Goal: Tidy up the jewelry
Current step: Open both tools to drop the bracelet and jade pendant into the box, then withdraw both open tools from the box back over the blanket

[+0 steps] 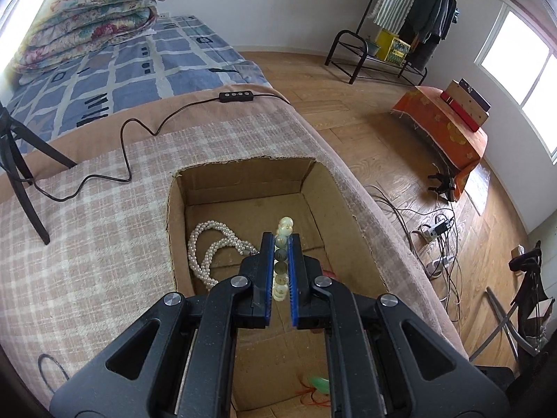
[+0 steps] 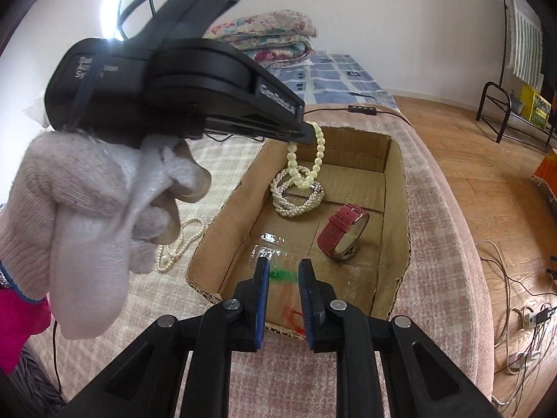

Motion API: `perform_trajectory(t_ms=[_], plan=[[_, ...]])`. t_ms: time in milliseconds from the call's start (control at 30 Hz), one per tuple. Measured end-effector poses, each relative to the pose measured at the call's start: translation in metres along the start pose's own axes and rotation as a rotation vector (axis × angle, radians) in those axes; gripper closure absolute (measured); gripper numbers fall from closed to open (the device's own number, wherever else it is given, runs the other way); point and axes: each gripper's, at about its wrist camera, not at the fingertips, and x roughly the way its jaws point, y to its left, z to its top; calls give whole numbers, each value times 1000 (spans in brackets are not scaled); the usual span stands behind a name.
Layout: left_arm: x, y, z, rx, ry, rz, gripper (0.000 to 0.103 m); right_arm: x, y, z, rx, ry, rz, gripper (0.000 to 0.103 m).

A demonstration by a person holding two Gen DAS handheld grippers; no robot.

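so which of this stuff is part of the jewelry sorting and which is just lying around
Part of the job:
- cardboard box
- pale bead bracelet held in the left tongs over the box
- twisted pearl bracelet in the box
- red watch in the box
- pearl necklace beside the box
- right tongs, open

Just lying about:
- black cable
- folded quilts
- clothes rack

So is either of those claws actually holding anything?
Yes: the left gripper pinches a pale bead bracelet by its top, the loop dangling over the cardboard box. The right gripper holds nothing.
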Motion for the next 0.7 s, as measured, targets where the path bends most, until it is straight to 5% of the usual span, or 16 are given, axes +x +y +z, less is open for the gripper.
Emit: perform_trajectory(t_ms=[200, 300, 333, 700], plan=[[-7, -3, 3, 13, -20, 15, 95, -4, 2, 0, -13, -20, -29, 52], [-12, -3, 5, 21, -32, 25, 71, -9, 2, 0, -8, -35, -36, 39], [-14, -2, 5, 22, -36, 24, 71, -11, 2, 1, -8, -41, -41, 36], [-52, 11, 2, 13, -73, 51, 71, -25, 24, 6, -42, -47, -67, 33]])
